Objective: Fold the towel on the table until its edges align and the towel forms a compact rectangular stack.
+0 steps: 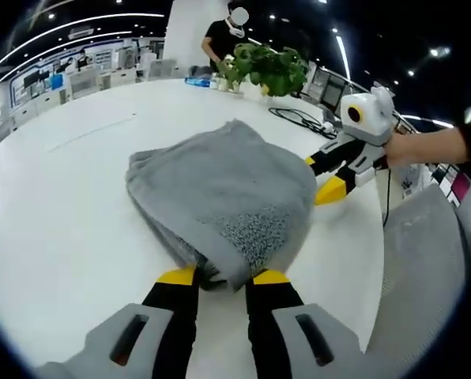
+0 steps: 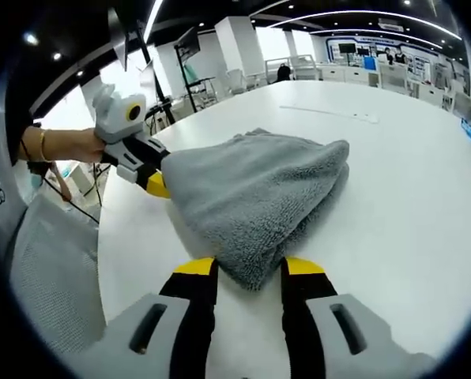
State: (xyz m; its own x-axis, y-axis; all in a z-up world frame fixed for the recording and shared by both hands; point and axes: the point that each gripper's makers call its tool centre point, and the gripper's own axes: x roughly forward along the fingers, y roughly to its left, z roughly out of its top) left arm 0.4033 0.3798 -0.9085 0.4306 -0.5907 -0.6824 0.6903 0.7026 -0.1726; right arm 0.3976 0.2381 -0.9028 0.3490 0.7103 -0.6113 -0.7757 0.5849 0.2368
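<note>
Left gripper [image 1: 224, 278] and right gripper [image 2: 250, 267] each clamp a corner of the grey towel [image 1: 220, 193], folded in a thick bundle on the white table [image 1: 54, 213]. Plant [image 1: 271, 67] and open office behind.

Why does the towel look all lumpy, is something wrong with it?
Nothing is broken or spilled. The gray towel is folded over, but bulges and its edges are uneven, so it isn't a neat rectangle. The left gripper and right gripper each pinch a corner.
</note>
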